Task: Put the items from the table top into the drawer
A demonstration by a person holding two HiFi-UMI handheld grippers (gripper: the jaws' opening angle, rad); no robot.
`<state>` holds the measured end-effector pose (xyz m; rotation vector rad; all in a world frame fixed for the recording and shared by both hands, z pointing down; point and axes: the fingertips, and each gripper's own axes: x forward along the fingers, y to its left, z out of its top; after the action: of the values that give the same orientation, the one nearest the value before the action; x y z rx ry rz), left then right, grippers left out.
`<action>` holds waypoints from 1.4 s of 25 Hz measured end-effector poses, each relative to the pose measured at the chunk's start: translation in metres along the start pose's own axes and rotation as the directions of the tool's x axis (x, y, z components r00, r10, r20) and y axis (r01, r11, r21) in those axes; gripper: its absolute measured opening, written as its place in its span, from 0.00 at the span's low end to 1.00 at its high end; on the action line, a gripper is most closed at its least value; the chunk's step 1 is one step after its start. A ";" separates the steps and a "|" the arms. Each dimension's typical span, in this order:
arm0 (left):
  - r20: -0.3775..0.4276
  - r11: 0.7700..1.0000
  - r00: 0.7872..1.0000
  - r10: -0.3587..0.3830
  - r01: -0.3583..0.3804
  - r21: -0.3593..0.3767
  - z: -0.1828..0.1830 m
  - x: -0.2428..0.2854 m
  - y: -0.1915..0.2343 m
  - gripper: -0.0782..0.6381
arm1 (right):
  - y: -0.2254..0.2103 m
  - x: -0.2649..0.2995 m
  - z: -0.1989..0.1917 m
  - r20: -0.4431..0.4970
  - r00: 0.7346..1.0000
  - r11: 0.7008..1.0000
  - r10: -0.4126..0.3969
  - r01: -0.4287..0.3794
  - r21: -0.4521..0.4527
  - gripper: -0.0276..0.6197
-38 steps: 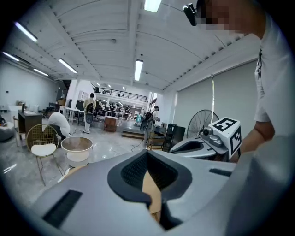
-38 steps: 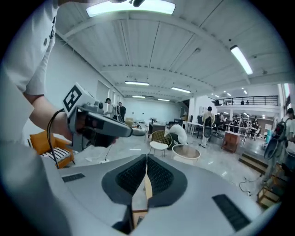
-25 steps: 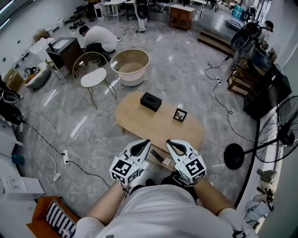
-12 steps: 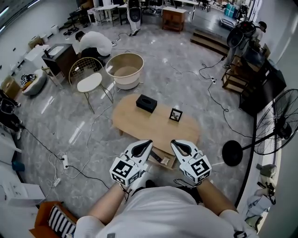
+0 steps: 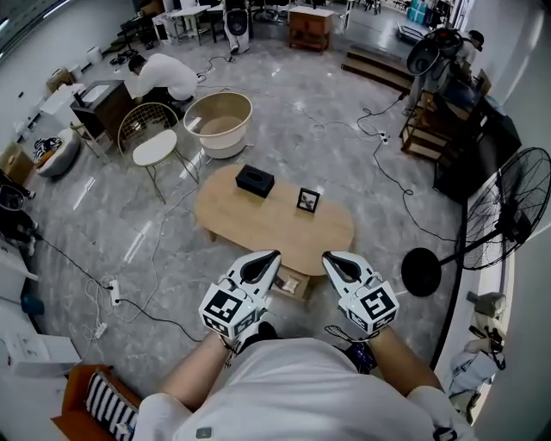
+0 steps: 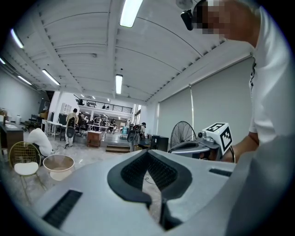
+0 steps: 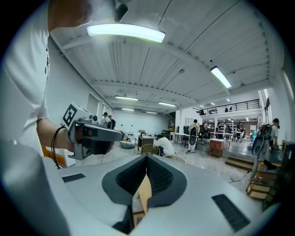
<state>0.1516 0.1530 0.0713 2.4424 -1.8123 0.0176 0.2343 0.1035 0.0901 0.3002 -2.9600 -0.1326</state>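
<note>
Two items are seen left on the table (image 5: pixel 258 228) at mid-frame: a black box (image 5: pixel 255 180) and, just to its right, a small frame (image 5: pixel 308 200). The drawer (image 5: pixel 291 282) is pulled open below the table's near edge; its contents cannot be made out. The left gripper (image 5: pixel 269 258) and right gripper (image 5: pixel 332 259) are clenched on nothing, low in the frame, well apart from both items. Both transfers are judged outstanding.

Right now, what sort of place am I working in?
Likely a large open lab or workshop staged with home furniture: a wooden coffee table, a pedestal fan, cables trailing over the polished grey floor, desks at the far end.
</note>
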 end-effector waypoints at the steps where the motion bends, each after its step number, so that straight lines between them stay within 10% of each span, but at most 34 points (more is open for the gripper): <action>1: 0.000 1.000 1.000 0.000 0.000 0.002 0.001 0.003 -0.010 0.12 | -0.002 -0.010 -0.001 0.000 1.000 1.000 0.002 -0.002 -0.001 0.09; 21: 0.001 0.992 0.993 0.122 -0.122 0.019 -0.026 -0.024 -0.186 0.12 | 0.027 -0.198 -0.039 0.002 0.995 0.994 0.096 -0.096 -0.046 0.09; 35: -0.057 0.989 0.988 0.146 -0.147 -0.013 -0.047 -0.069 -0.224 0.12 | 0.077 -0.225 -0.045 -0.008 0.991 0.991 0.131 -0.131 -0.036 0.09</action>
<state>0.3478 0.2874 0.0971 2.2681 -1.9545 0.0804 0.4444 0.2217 0.1080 0.1005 -2.9571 -0.1683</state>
